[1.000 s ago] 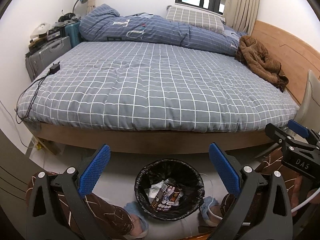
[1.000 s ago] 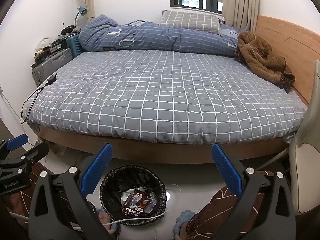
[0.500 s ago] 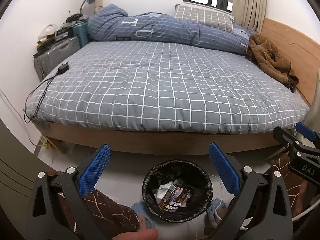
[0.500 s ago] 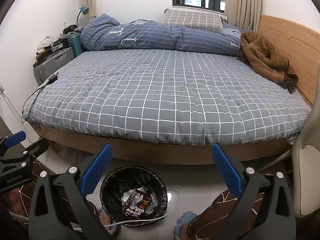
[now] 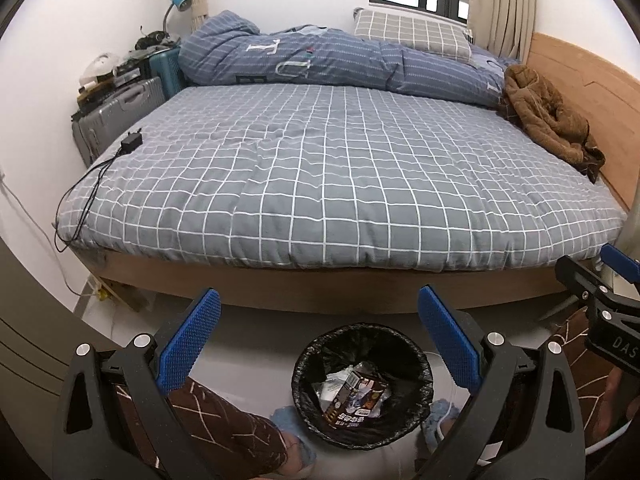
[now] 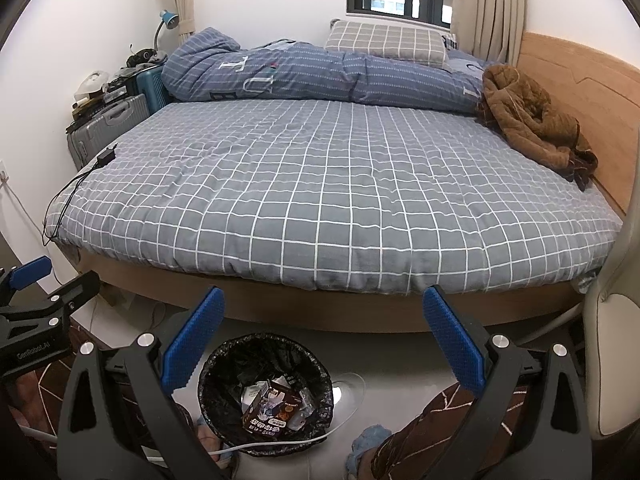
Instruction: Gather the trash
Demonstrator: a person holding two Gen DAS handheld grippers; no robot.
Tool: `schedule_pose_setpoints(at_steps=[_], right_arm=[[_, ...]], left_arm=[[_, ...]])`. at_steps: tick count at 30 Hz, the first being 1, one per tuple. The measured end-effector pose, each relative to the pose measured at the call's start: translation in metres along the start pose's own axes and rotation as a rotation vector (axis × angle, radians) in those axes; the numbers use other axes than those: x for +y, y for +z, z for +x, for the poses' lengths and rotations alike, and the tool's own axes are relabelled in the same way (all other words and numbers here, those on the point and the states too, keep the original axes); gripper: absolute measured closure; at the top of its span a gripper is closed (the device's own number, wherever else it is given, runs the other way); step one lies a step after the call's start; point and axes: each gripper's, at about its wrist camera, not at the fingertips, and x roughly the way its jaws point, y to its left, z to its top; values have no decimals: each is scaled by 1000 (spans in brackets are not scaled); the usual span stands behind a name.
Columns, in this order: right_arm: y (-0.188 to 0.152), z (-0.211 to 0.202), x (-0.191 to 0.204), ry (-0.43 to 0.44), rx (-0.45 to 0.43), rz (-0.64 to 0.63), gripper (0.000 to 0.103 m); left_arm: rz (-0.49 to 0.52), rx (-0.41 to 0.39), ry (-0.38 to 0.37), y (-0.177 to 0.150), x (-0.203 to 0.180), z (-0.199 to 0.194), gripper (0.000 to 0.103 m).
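Observation:
A round trash bin (image 5: 304, 376) lined with a black bag stands on the floor in front of the bed. It holds a dark snack box (image 5: 356, 402) and crumpled wrappers. It also shows in the right wrist view (image 6: 208, 384), with the box (image 6: 272, 412) inside. My left gripper (image 5: 320, 340) is open and empty above the bin. My right gripper (image 6: 324, 340) is open and empty, above and right of the bin. Each gripper shows at the edge of the other's view.
A large bed (image 5: 340, 184) with a grey checked cover fills the room ahead. A brown jacket (image 5: 548, 120), a blue duvet (image 5: 320, 60) and a charger with cable (image 5: 130, 144) lie on it. Suitcases (image 5: 116, 120) stand at the left wall. A chair (image 6: 616, 340) is at the right.
Both grippers have risen and drawn back a little, so the bin sits lower and smaller in both views. Both stay open and empty.

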Motion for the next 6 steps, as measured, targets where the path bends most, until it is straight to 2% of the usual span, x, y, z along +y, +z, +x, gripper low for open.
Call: schedule_pose_setpoints(at_steps=[6], right_arm=[[0, 0, -1, -1, -1, -1, 8]], left_arm=[[-4, 1, -14, 0, 1, 1, 6]])
